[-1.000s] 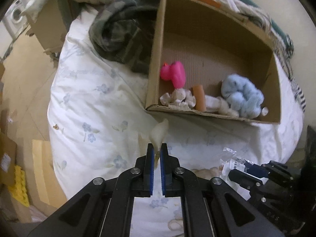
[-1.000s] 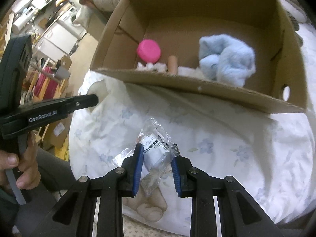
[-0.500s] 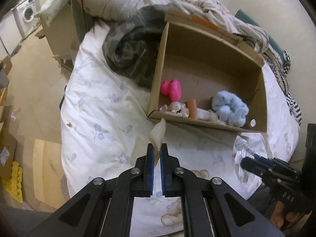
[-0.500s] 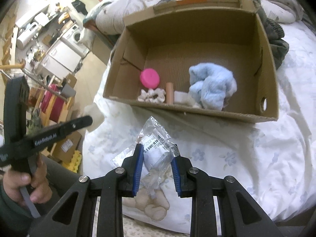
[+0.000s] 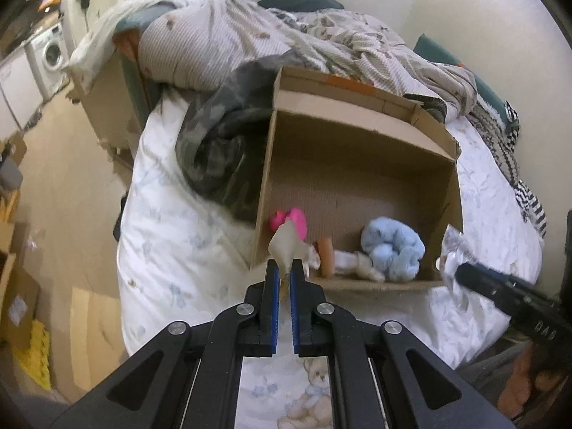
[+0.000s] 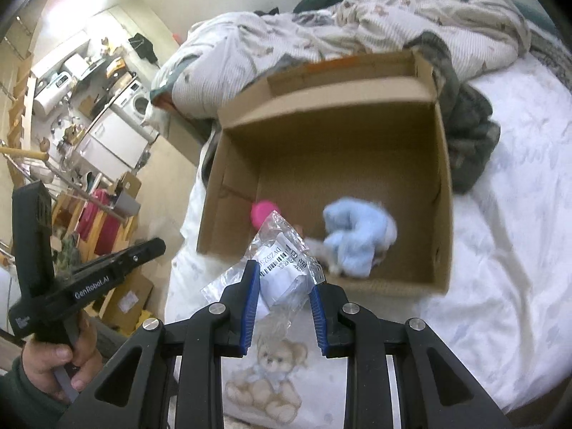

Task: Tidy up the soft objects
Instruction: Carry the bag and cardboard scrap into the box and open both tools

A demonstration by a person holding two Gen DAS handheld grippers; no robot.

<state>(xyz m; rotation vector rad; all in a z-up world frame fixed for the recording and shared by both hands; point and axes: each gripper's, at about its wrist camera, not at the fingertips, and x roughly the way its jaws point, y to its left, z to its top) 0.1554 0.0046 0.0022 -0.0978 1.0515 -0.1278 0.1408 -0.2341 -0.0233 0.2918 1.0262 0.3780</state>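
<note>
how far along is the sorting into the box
Done: a blue cloth, pink toy and small bits already lie in the cardboard box. In hand: left claw grips a pale scrap; right claw grips a bagged item. Left: dropping both in.

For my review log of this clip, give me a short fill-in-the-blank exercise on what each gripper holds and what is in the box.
1. The left gripper is shut on a small ____-coloured soft piece.
2. The right gripper holds a white item in a clear ____ bag.
3. The fluffy bundle inside the cardboard box is light ____.
4. The box rests on a ____.

Missing words: cream; plastic; blue; bed
</note>
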